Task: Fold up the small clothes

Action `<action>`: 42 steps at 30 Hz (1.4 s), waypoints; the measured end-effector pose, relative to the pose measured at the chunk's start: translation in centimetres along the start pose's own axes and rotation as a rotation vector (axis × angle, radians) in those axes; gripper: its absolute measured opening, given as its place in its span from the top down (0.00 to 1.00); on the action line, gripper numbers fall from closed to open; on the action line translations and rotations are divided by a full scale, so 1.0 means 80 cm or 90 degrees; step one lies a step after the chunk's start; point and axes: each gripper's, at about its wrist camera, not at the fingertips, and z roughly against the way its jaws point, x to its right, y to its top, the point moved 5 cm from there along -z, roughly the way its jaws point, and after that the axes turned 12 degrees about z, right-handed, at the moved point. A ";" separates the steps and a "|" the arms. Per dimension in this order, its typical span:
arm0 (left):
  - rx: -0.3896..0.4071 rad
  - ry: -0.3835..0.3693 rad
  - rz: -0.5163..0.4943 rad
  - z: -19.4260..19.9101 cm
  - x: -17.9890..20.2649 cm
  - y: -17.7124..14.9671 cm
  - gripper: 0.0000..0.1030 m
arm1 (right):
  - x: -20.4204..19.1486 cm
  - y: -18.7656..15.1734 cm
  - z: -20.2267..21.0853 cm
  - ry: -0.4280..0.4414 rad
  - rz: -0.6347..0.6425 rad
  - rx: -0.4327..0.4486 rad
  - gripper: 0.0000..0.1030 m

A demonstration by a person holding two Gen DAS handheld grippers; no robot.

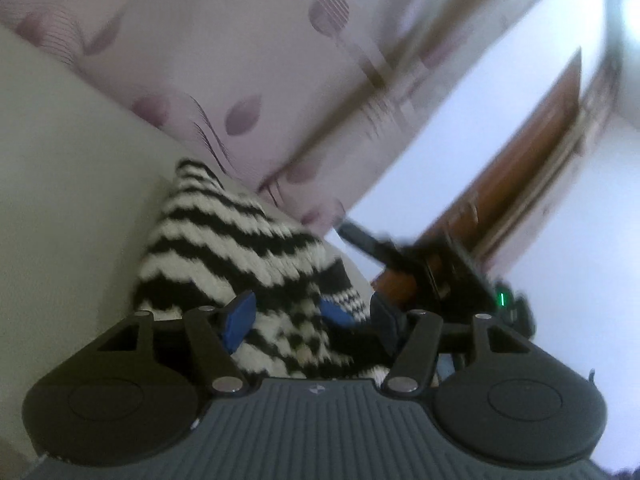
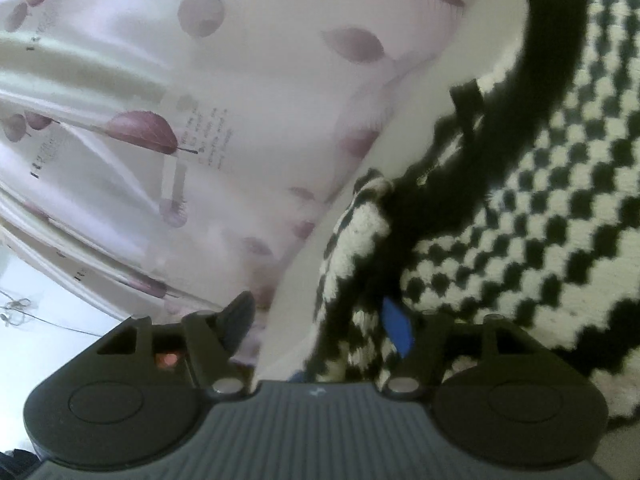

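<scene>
A small black-and-white knit garment point(image 1: 240, 240) with zigzag and checker patterns lies on a pale surface point(image 1: 60, 160). My left gripper point(image 1: 308, 320) has its blue-padded fingers point(image 1: 240, 316) spread apart with the garment's edge between them, not pinched. The right gripper point(image 1: 440, 276) shows beyond it as a blurred black body with a green light. In the right wrist view the garment point(image 2: 540, 200) fills the right side, with a black trim band. My right gripper point(image 2: 320, 320) is open; its blue pad point(image 2: 396, 328) touches the knit edge, the other finger point(image 2: 240, 316) is off the cloth.
A curtain point(image 2: 160, 120) with purple leaf print hangs behind the surface; it also shows in the left wrist view point(image 1: 240, 80). A brown wooden door point(image 1: 520, 168) and white wall point(image 1: 440, 140) are at the right. Both views are tilted and blurred.
</scene>
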 end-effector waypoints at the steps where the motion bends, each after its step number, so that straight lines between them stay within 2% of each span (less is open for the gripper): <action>1: -0.005 -0.001 -0.006 -0.005 0.001 -0.005 0.41 | -0.002 0.000 -0.006 -0.008 0.005 -0.005 0.32; 4: -0.010 0.003 -0.017 -0.010 -0.001 -0.016 0.41 | -0.003 0.000 -0.017 -0.055 0.024 -0.017 0.34; 6: -0.005 0.005 -0.017 -0.009 -0.002 -0.018 0.41 | -0.004 -0.001 -0.026 -0.079 0.042 -0.029 0.47; 7: -0.002 0.008 -0.020 -0.007 -0.001 -0.017 0.41 | -0.007 -0.002 -0.032 -0.102 0.071 -0.042 0.66; 8: 0.001 0.011 -0.020 -0.004 -0.001 -0.017 0.41 | -0.011 -0.003 -0.039 -0.126 0.107 -0.055 0.76; 10: 0.018 0.014 -0.016 0.007 0.003 -0.012 0.42 | -0.014 -0.006 -0.045 -0.131 0.143 -0.057 0.81; 11: 0.036 0.010 -0.013 0.016 0.007 -0.007 0.41 | -0.015 -0.004 -0.046 -0.127 0.157 -0.054 0.82; 14: 0.098 0.015 -0.006 0.045 0.016 0.012 0.29 | -0.020 0.014 -0.036 -0.109 0.179 -0.038 0.83; 16: 0.116 0.029 -0.004 0.056 0.017 0.026 0.25 | -0.027 0.032 -0.028 -0.104 0.196 -0.031 0.83; 20: 0.104 0.060 -0.020 0.049 0.018 0.030 0.25 | -0.030 0.074 -0.003 -0.111 0.231 -0.024 0.83; 22: 0.089 0.062 -0.020 0.040 0.021 0.025 0.21 | -0.024 0.091 0.011 -0.123 0.244 -0.018 0.83; 26: 0.062 0.058 -0.025 0.012 0.026 0.011 0.20 | -0.006 0.117 0.046 -0.159 0.263 -0.005 0.83; 31: 0.030 0.051 -0.067 -0.021 0.046 0.000 0.19 | 0.025 0.133 0.079 -0.206 0.283 -0.010 0.83; 34: 0.018 0.048 -0.110 -0.040 0.064 -0.007 0.14 | 0.043 0.143 0.096 -0.227 0.281 -0.005 0.83; 37: 0.010 0.047 -0.143 -0.056 0.078 -0.015 0.13 | 0.056 0.156 0.110 -0.246 0.283 0.003 0.83; 42: 0.014 0.036 -0.172 -0.076 0.093 -0.024 0.14 | 0.077 0.168 0.116 -0.262 0.297 -0.020 0.83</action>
